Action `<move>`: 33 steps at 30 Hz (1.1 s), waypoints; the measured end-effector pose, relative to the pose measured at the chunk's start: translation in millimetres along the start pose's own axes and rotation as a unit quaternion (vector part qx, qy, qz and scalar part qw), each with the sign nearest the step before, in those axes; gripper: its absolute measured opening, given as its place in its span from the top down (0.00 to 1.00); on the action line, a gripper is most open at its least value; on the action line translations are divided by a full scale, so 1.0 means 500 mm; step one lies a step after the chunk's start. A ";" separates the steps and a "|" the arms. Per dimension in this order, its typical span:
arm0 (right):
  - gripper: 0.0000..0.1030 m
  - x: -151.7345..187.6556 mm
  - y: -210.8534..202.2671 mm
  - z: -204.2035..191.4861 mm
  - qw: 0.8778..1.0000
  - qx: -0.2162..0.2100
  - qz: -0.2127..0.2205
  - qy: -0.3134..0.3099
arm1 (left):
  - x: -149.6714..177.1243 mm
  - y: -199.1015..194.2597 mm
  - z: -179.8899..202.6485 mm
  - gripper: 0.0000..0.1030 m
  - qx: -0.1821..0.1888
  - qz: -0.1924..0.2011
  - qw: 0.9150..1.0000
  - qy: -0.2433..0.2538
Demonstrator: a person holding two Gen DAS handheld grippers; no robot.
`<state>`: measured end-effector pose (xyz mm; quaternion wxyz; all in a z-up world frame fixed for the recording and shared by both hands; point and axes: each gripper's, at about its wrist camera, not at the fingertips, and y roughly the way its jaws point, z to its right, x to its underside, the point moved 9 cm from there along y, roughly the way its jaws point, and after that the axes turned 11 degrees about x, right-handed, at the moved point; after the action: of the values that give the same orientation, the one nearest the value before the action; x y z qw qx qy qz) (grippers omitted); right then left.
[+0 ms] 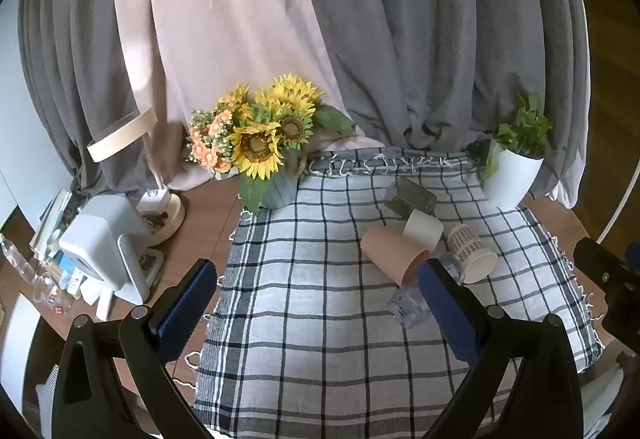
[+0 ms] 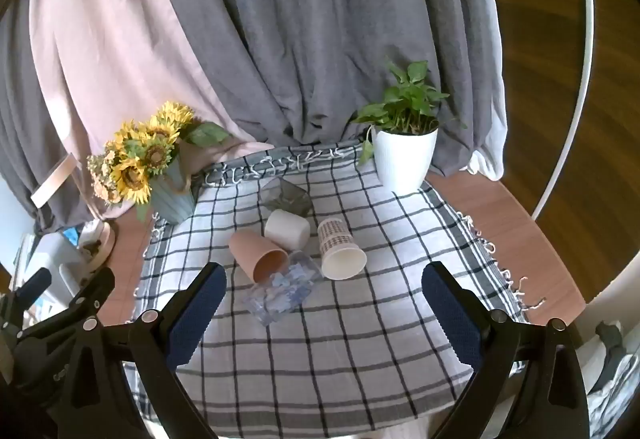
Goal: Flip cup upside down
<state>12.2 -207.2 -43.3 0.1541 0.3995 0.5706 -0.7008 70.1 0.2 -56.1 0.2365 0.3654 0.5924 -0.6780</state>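
Several cups lie on their sides on a checked cloth (image 2: 360,339): a pink cup (image 2: 256,251), a white cup (image 2: 287,229), a patterned paper cup (image 2: 340,249), a clear plastic cup (image 2: 282,289) and a dark glass one (image 2: 286,195). In the left wrist view the pink cup (image 1: 392,253), the white cup (image 1: 422,229), the paper cup (image 1: 472,249) and the clear cup (image 1: 408,305) lie just ahead to the right. My left gripper (image 1: 320,303) is open and empty, its right finger beside the clear cup. My right gripper (image 2: 324,303) is open and empty, in front of the cups.
A sunflower bouquet in a grey pot (image 2: 160,175) stands at the cloth's back left, a green plant in a white pot (image 2: 402,155) at the back right. Grey and pink curtains hang behind. Clutter and a white device (image 1: 104,239) sit on the wooden table left of the cloth.
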 end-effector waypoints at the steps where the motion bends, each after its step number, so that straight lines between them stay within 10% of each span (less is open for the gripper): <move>1: 0.04 0.000 0.000 0.000 1.000 0.002 0.001 -0.001 | 0.000 0.000 0.000 0.00 0.002 0.000 1.000 -0.001; 33: 0.04 -0.002 0.003 -0.004 1.000 0.001 -0.001 -0.001 | -0.008 -0.001 0.007 0.00 0.003 -0.001 1.000 -0.001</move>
<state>14.6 -206.0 -43.4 0.1537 0.3985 0.5701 -0.7018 71.4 -3.6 -52.9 0.2353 0.3644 0.5907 -0.6804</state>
